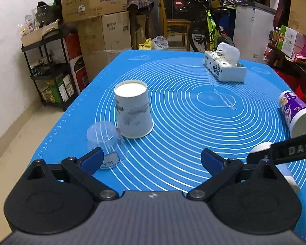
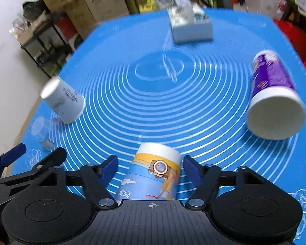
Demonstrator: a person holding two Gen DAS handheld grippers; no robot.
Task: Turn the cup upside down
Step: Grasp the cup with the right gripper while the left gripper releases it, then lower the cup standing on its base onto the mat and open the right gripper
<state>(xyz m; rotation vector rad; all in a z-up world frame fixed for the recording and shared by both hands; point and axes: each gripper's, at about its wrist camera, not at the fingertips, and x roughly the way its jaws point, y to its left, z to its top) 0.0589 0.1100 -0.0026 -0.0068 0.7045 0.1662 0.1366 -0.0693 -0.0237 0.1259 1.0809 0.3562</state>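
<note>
A blue and orange printed paper cup [image 2: 155, 173] stands upside down on the blue mat [image 2: 193, 102], between the blue pads of my right gripper [image 2: 150, 169]. The jaws are open and stand apart from the cup's sides. A purple paper cup [image 2: 273, 98] lies on its side at the right; it also shows in the left wrist view [image 1: 295, 110]. A white paper cup [image 1: 132, 110] stands upside down at the left, with a clear plastic cup [image 1: 106, 143] upside down beside it. My left gripper [image 1: 153, 157] is open and empty, its left pad near the clear cup.
A tissue box [image 1: 224, 65] sits at the mat's far right. The right gripper's body [image 1: 285, 151] shows at the left view's right edge. Cardboard boxes [image 1: 95, 20], a black shelf rack [image 1: 49, 71] and a bicycle [image 1: 210, 30] stand beyond the table.
</note>
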